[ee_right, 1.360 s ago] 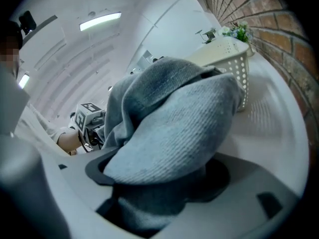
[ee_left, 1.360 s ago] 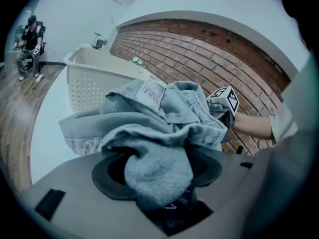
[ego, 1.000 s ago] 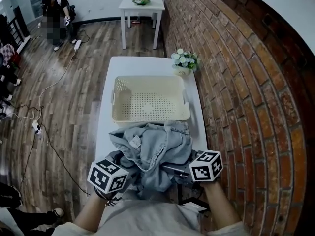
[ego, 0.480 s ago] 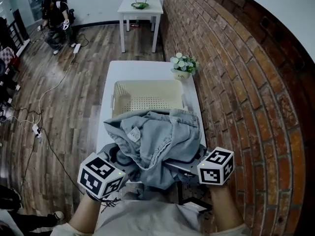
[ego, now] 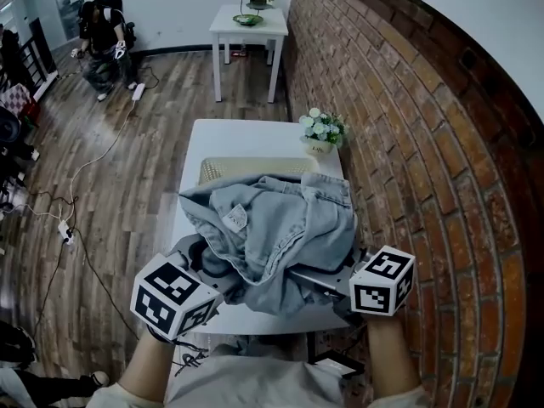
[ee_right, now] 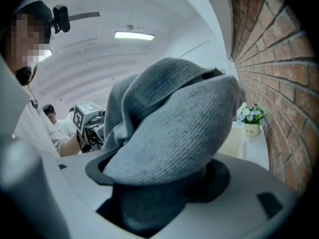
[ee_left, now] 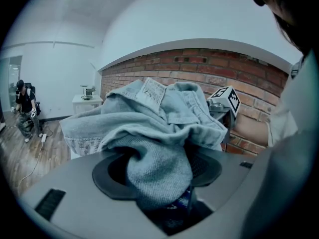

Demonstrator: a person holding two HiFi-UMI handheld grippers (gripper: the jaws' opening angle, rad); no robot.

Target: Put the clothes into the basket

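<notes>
A light blue denim garment hangs bunched in the air between both grippers, above the near half of the white table. It hides most of the cream perforated basket; only the basket's far rim shows. My left gripper is shut on the garment's left side, with cloth filling the jaws. My right gripper is shut on the right side, with a thick fold of cloth wedged between its jaws. The fingertips are buried under fabric.
A small pot of white flowers stands at the table's far right corner, beside the basket. A brick wall runs close along the right. A small white side table stands beyond, and a seated person is far left, with cables on the wood floor.
Both grippers have lifted the denim garment and carried it forward. It lay in front of the basket and now hangs over it, covering nearly all of it.
</notes>
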